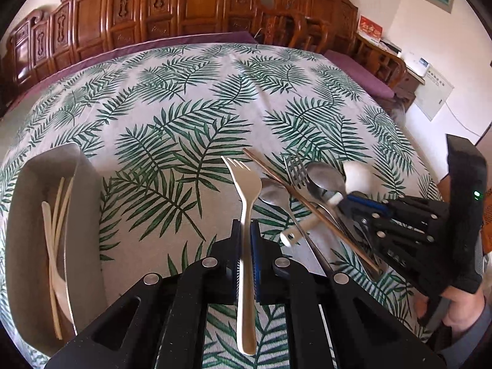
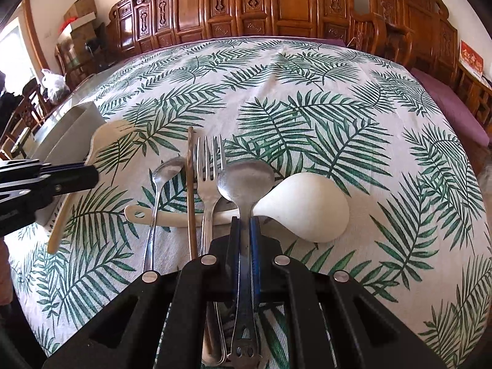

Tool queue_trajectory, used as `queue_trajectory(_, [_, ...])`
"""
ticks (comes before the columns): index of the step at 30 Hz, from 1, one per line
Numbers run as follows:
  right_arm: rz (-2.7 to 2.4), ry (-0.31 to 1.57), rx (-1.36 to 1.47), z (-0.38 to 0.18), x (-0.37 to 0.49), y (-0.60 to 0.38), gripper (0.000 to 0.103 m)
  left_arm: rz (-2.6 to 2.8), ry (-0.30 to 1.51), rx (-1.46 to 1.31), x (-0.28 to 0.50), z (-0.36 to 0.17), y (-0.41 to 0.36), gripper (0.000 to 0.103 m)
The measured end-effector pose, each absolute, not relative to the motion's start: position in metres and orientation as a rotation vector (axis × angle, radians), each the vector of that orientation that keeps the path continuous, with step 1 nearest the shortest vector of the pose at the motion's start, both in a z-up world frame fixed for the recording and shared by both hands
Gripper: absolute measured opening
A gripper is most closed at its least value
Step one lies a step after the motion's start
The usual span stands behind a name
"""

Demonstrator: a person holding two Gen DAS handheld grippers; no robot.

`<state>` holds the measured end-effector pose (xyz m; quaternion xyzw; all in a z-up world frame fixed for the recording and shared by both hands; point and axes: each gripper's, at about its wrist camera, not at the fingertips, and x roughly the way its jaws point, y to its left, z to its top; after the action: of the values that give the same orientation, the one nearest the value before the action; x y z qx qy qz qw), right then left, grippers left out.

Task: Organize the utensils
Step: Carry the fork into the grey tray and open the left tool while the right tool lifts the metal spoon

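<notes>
Your left tool [image 1: 246, 240] is clamped on the stem of a cream fork [image 1: 245, 190], tines pointing to 12 o'clock, handle running back under the camera. The fork looks lifted clear of the leaf-print cloth [image 1: 184, 98] on the desk. At 9 o'clock of that tool sits the grey tray [image 1: 83, 178], with pale chopsticks [image 1: 58, 203] and another pale utensil lying inside it.

Your right tool [image 2: 245, 224] is clamped on the neck of a big steel spoon [image 2: 245, 176], bowl toward 12 o'clock. Just at 3 o'clock of it lies the white ladle [image 2: 307, 206], its handle running toward 9 o'clock under the other pieces. At 9 o'clock of the big spoon lie a steel fork [image 2: 210, 166], then a brown chopstick [image 2: 190, 184], then a small steel spoon [image 2: 167, 169], all roughly parallel and crossing the ladle handle. Whether the big spoon's bowl touches the cloth, you cannot tell. In the left wrist view, this pile sits at 2 o'clock of the cream fork.
</notes>
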<state>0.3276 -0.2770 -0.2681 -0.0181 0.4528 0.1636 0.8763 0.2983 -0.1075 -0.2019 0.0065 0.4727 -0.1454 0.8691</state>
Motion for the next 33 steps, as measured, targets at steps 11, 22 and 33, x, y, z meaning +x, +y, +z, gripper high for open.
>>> queue_trajectory(11, [0.359,0.965,-0.002,-0.266,0.324,-0.279,0.007,-0.285,0.959,0.020,0.285,-0.188,-0.094,0.005])
queue_trajectory(22, [0.400,0.872,0.011,-0.233,0.302,-0.270,0.007,-0.243,0.915,0.019,0.275,-0.161,-0.058,0.005])
queue_trajectory(33, [0.456,0.809,0.037,-0.215,0.284,-0.258,0.007,-0.197,0.884,0.025,0.274,-0.146,-0.016,0.005])
